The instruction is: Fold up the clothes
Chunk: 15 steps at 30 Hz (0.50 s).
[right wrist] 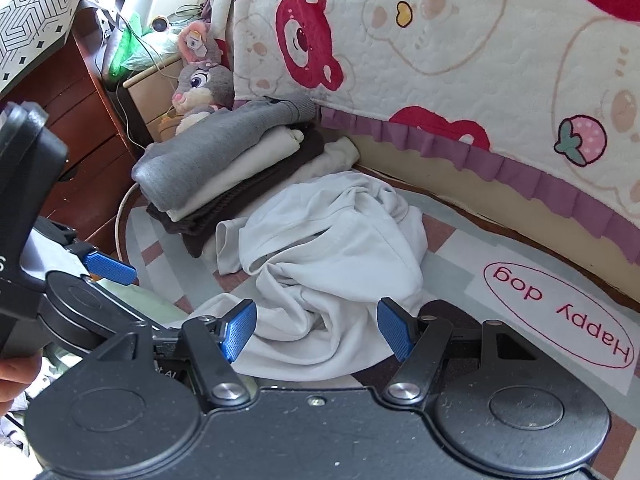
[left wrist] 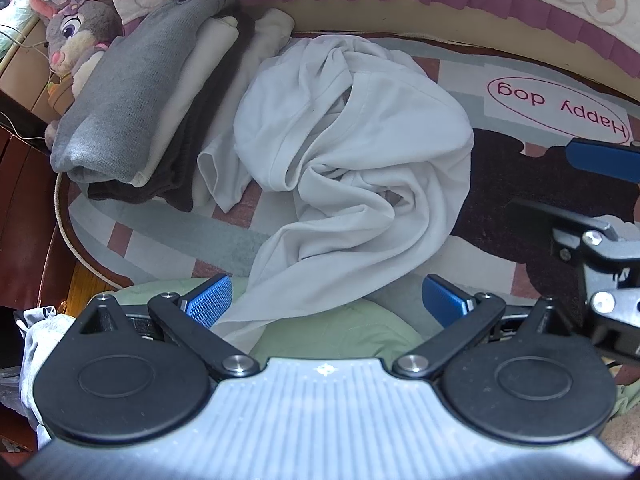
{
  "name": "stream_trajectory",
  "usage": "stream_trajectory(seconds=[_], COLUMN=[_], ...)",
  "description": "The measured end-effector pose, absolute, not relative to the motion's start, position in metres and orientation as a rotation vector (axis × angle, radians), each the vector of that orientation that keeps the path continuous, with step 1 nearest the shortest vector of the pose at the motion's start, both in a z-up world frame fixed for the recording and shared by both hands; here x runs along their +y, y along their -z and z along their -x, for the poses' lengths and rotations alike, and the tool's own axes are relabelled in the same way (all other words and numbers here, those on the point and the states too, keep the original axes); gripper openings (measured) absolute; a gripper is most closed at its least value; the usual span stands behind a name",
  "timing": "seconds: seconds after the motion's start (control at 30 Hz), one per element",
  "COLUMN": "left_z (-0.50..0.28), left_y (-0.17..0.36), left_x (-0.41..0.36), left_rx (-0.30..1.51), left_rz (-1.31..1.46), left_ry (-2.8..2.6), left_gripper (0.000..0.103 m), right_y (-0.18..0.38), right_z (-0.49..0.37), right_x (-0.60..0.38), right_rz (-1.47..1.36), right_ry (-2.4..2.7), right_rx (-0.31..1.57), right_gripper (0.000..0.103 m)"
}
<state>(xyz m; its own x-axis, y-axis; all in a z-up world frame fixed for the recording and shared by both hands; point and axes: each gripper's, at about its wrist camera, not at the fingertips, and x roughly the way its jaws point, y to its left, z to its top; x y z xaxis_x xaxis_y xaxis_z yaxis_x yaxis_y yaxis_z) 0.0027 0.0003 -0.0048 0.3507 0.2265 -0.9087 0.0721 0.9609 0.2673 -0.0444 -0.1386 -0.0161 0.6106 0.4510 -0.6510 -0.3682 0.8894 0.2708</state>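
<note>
One crumpled white T-shirt (left wrist: 352, 152) lies in a heap at the middle of the rug (left wrist: 480, 80), its trailing end running toward 6 o'clock between your left gripper (left wrist: 326, 300) fingers. Those blue-padded fingers are spread wide and hold nothing; the cloth passes just beside the left pad without being pinched. Your right gripper (right wrist: 316, 330) hovers at the shirt's near edge, its fingers equally wide apart and empty. At 10 o'clock from the shirt, touching its sleeve, sits a stack of folded clothes (left wrist: 160, 120) with a grey sweater (right wrist: 208, 156) on top. Beyond it, at 11 o'clock, a plush rabbit (left wrist: 76, 36) leans by the bed, whose bear-print quilt (right wrist: 460, 40) hangs across 12 o'clock.
</note>
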Motion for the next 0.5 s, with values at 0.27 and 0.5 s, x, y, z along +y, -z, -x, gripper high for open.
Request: stream_trajectory(seconds=[0.27, 0.5], left_z=[-0.0041, -0.005], left_y=[0.0046, 0.005], left_x=[0.0002, 0.0003], left_rx=[1.217, 1.221], left_rz=[-0.286, -0.288], left_ry=[-0.087, -0.072], left_gripper=[0.103, 0.103], right_y=[0.0192, 0.0199], right_z=[0.0416, 0.0409], right_x=[-0.1393, -0.1398], right_rz=[-0.114, -0.114], right_ry=[-0.455, -0.458], right_rx=[0.794, 0.796], right_gripper=[0.072, 0.072])
